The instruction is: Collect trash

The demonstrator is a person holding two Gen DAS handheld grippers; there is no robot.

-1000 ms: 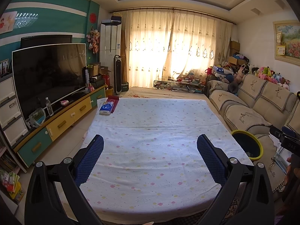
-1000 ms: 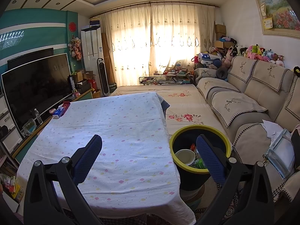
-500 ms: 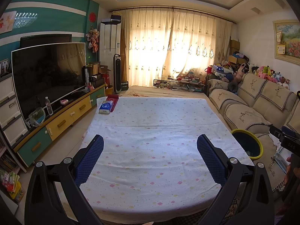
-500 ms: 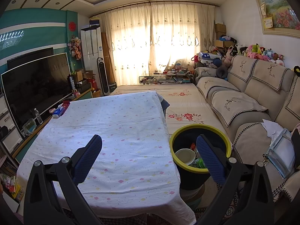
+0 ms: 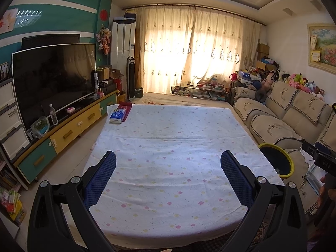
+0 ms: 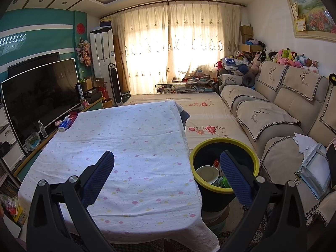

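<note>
**Two open grippers over a cleared cloth, one bin holding the trash**

The left hand-held gripper (image 5: 168,176) hangs above the near half of the worktop (image 5: 172,147), its two blue-padded fingers (image 5: 100,177) spread wide with nothing between them. The right hand-held gripper (image 6: 167,176) is likewise spread wide and empty, one finger over the cloth's near right part and the other finger (image 6: 235,176) in front of the trash bin (image 6: 247,147).

There is one trash bin, dark with a yellow rim, standing on the floor between the worktop's right edge and the sofa (image 6: 273,113). Inside it the right wrist view shows one white paper bowl (image 6: 206,173), one green packet (image 6: 223,182) and one reddish-orange wrapper (image 6: 216,162); anything deeper is hidden. In the left wrist view the same bin (image 5: 290,168) shows only its rim and dark inside.

The worktop is covered by one white cloth with small pastel spots. At its far left corner lie two things side by side and touching: one blue tissue pack (image 5: 118,115) and one red flat box (image 5: 125,107).

Along the left wall stands one television (image 5: 52,77) on a low cabinet, with one clear plastic bottle (image 5: 53,111) in front of it. A row of plush toys (image 6: 294,57) sits on the sofa back; they are too crowded to count.
</note>
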